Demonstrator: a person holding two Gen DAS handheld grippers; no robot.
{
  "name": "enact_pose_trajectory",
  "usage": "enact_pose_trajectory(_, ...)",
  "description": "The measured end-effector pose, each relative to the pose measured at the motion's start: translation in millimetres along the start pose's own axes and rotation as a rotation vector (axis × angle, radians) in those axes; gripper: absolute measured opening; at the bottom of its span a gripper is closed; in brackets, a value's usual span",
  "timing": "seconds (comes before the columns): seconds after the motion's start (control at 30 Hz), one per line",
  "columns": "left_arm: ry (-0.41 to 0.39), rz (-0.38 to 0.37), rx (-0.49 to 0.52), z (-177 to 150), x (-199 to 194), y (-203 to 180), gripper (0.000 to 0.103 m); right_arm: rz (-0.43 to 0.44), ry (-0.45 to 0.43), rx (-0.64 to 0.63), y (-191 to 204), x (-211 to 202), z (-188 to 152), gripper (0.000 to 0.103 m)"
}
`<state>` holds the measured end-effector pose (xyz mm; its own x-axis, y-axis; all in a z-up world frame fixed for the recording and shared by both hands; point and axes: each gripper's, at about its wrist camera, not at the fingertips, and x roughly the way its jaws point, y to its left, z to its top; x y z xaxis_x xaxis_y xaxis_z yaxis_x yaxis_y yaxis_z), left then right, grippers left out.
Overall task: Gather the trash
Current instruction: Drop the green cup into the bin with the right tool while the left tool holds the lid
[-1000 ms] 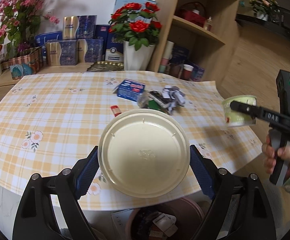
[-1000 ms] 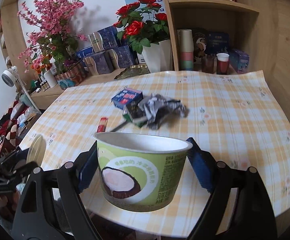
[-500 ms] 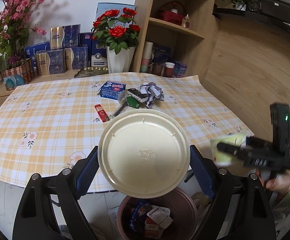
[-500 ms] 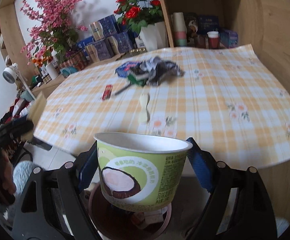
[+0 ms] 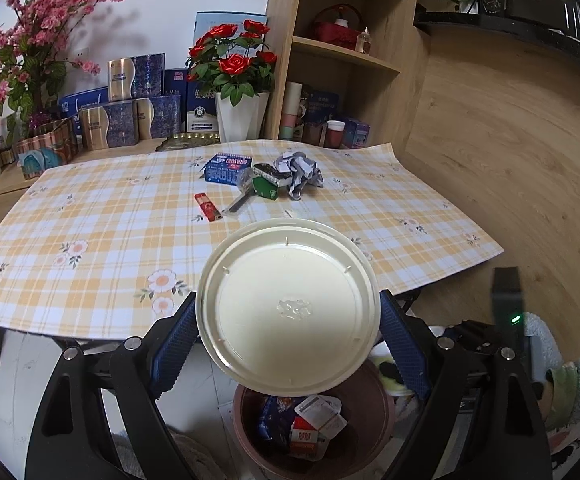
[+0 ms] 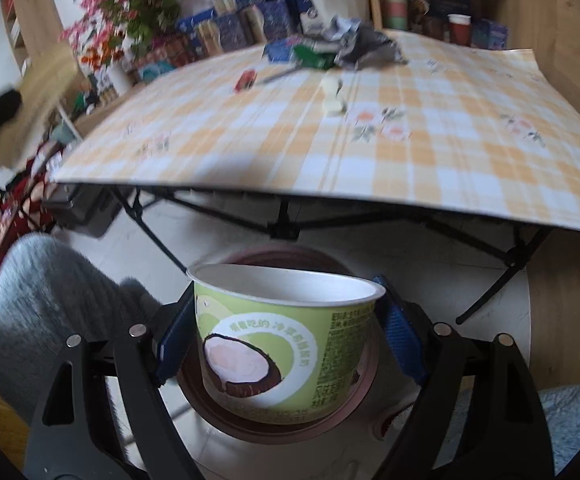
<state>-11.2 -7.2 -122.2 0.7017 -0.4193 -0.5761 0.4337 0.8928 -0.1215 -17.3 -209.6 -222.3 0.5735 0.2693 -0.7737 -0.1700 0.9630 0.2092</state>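
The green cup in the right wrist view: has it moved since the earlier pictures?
Yes. The green cup went down from above the table to below its edge, over the brown bin.

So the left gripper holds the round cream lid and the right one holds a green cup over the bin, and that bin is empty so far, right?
Not quite: the brown bin is not empty. The left wrist view shows packets and wrappers already lying in it. The rest holds: the left gripper grips the cream lid, and the right gripper holds the green cup over the bin.
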Motion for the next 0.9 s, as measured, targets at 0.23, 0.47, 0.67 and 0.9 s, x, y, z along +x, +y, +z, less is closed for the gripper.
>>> enact_pose_trajectory(0.23, 0.012, 0.014, -0.006, -20.4, 7.0, -1.2, 0.084, -0.034, 0.13, -0.052, 5.9, 55.8, -10.0, 0.082)
enact_pose_trajectory(0.47, 0.02, 0.049, -0.01, -30.6, 14.7, 6.8, 0.084, -0.047, 0.236, -0.022, -2.6, 91.3, -22.4, 0.083)
enact_pose_trajectory(0.67, 0.041, 0.066, -0.046, -43.6, 24.9, 18.1, 0.084, -0.031, 0.263, -0.043, 4.1, 99.3, -24.3, 0.083)
enact_pose_trajectory(0.9, 0.071, 0.051, -0.054, -51.4, 36.0, 20.2, 0.084, -0.024, 0.291, -0.05, 7.1, 107.0, -26.1, 0.084)
